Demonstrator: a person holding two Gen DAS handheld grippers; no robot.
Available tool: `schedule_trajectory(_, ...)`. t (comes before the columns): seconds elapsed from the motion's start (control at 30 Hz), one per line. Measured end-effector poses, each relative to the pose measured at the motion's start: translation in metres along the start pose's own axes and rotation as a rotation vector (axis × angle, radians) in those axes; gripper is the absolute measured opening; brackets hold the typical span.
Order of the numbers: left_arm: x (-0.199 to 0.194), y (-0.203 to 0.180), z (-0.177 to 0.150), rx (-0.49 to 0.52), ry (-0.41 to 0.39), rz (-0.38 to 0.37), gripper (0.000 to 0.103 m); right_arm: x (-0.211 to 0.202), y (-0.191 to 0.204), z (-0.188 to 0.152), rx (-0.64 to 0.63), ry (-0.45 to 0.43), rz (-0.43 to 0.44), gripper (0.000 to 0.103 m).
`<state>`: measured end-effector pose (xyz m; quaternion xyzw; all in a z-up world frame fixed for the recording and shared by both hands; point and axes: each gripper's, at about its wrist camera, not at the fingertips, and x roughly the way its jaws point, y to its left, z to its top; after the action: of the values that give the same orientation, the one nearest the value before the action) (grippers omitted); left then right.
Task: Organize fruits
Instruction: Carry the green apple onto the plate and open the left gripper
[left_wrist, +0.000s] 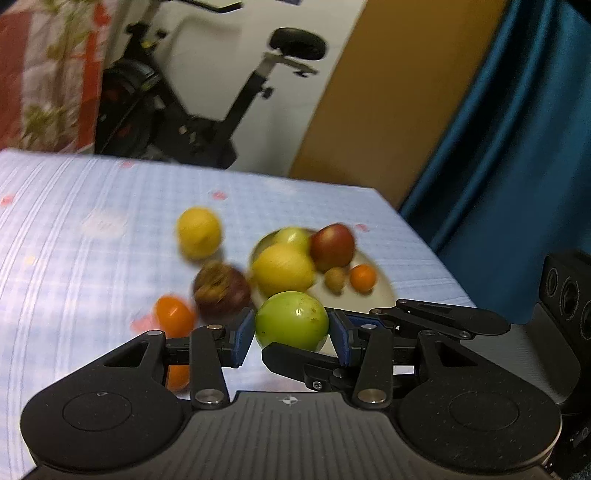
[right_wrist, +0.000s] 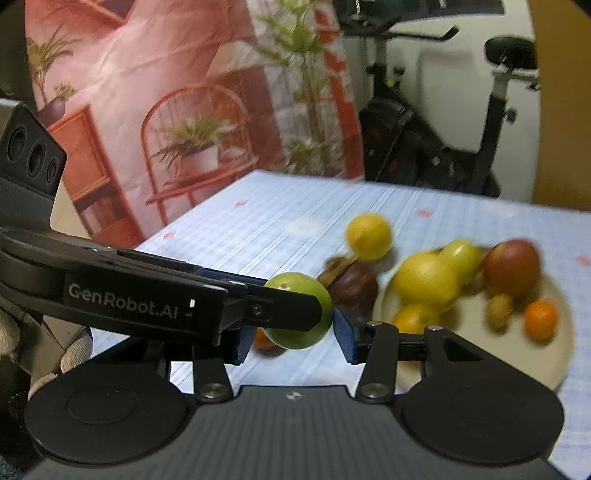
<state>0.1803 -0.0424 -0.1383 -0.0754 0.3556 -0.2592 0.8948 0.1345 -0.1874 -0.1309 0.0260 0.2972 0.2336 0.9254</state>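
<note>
**A:** What's nearest, and who has it?

**B:** The green fruit (left_wrist: 291, 317), up off the tabletop (left_wrist: 74, 240) near its front edge. The left gripper (left_wrist: 291, 332) has a blue pad pressed on each side of it, so I'd call that clenched on the fruit. The right gripper (right_wrist: 295, 341) brackets the same fruit crosswise. One of its pads sits at the fruit's skin and the other is hidden behind the left one's finger, so I cannot tell whether it grips.

**A:** Why two tools on one fruit?

**B:** It looks like a hand-over, or a steadying hold on a round, slippery thing. That is my guess only.

**A:** What's beyond it?

**B:** Just past it, loose on the cloth, lie an orange (left_wrist: 173, 314) and a dark fruit (left_wrist: 221, 291). Farther in there is a lemon (left_wrist: 199, 232). The plate (left_wrist: 384, 291) sits toward the tabletop's right edge and already holds several fruits, yellow, green, red and small orange ones. I judge it to be the gathering spot.

**A:** Is there room to move?

**B:** The plate's near side shows some bare rim, which looks like the easiest place to set the fruit down. The crossed fingers crowd each other, so one must back out straight. The left half of the tabletop carries no fruit. Past the far edge stand a bike (left_wrist: 184, 103) and a curtain (left_wrist: 498, 147), well apart from the work.
</note>
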Motion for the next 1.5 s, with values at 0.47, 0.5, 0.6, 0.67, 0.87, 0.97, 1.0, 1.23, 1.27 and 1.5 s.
schedule_trajectory(0.47,0.099,-0.055,0.048,0.031,0.147,-0.158,0.046,-0.038,-0.102,0.008,0.121,-0.018,-0.132,0.048)
schedule_trajectory(0.5,0.109,-0.054,0.047,0.011,0.171,-0.172,0.046,-0.037,-0.112,0.004,0.141,-0.003,-0.132,0.048)
schedule_trajectory(0.6,0.131,-0.055,0.041,-0.025,0.213,-0.184,0.046,-0.034,-0.131,-0.005,0.168,0.026,-0.141,0.048)
schedule_trajectory(0.67,0.142,-0.061,0.037,-0.004,0.233,-0.163,0.047,-0.031,-0.14,-0.01,0.172,0.046,-0.147,0.048)
schedule_trajectory(0.87,0.164,-0.069,0.032,0.026,0.272,-0.127,0.046,-0.019,-0.152,-0.017,0.179,0.093,-0.175,0.048)
schedule_trajectory(0.97,0.171,-0.07,0.032,0.043,0.269,-0.12,0.047,-0.016,-0.151,-0.019,0.176,0.096,-0.196,0.048)
schedule_trajectory(1.0,0.172,-0.071,0.032,0.046,0.264,-0.119,0.047,-0.015,-0.151,-0.019,0.169,0.095,-0.204,0.048)
schedule_trajectory(1.23,0.178,-0.065,0.035,0.025,0.284,-0.122,0.047,-0.002,-0.148,-0.017,0.104,0.13,-0.229,0.048)
schedule_trajectory(1.27,0.179,-0.064,0.035,0.023,0.285,-0.122,0.047,0.0,-0.146,-0.017,0.093,0.135,-0.237,0.048)
schedule_trajectory(1.5,0.183,-0.065,0.034,0.018,0.276,-0.108,0.048,0.005,-0.145,-0.016,0.062,0.138,-0.263,0.048)
